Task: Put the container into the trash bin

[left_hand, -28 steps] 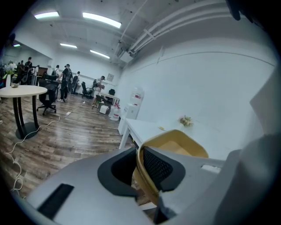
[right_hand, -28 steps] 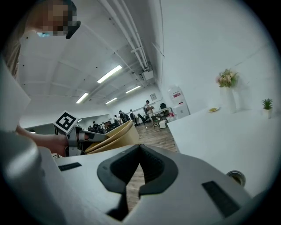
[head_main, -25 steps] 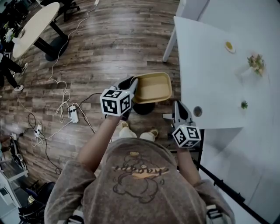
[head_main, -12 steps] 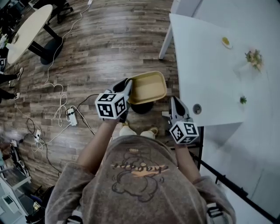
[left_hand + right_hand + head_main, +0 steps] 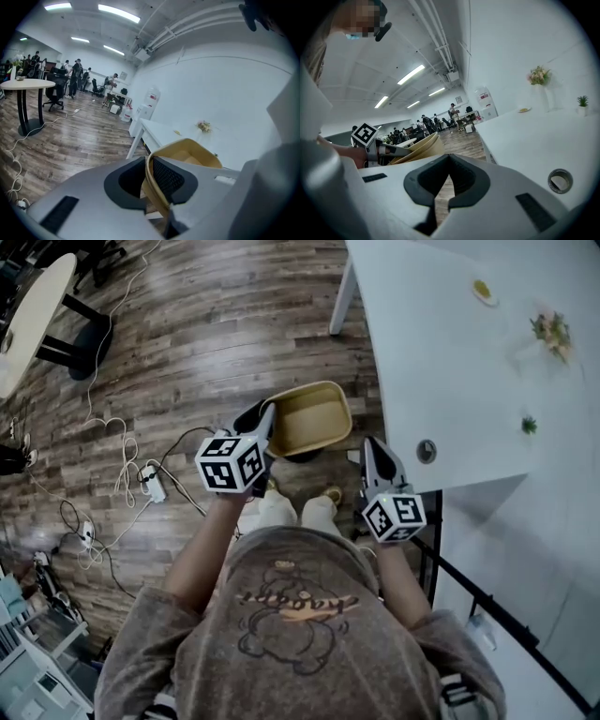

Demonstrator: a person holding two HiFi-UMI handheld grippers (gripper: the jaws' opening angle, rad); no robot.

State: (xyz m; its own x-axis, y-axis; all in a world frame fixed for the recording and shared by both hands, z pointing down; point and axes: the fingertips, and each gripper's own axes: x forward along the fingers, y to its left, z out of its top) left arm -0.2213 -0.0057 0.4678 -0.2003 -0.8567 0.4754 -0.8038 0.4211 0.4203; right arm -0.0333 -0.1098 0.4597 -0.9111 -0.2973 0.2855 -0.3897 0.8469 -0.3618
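The biggest thing is the wood floor (image 5: 187,343), far below both tools. Next is the white table (image 5: 450,362), just off the outer side of our right gripper (image 5: 371,448).

Then comes the container (image 5: 311,416). It is a tan, empty box. It sticks out in front of our left gripper (image 5: 265,420) and leans over toward the right one. In the left gripper view, the two jaws are squeezed on the container's thin rim, one inside the box and one outside. So the left gripper has a good hold of it.

Under the container peeks a dark round shape. We think it is the trash bin (image 5: 302,457). It sits below and between our two tools, near our feet.

Our right gripper has its jaws pressed together with nothing in them. It just waits beside the box.

What has changed? A second ago we saw more of the dark shape under the box. Now both tools have come down a bit, and the box covers most of it. We think that means the container is nearly over the bin. We still need to bring it lower, then let the left jaws go so it drops in.
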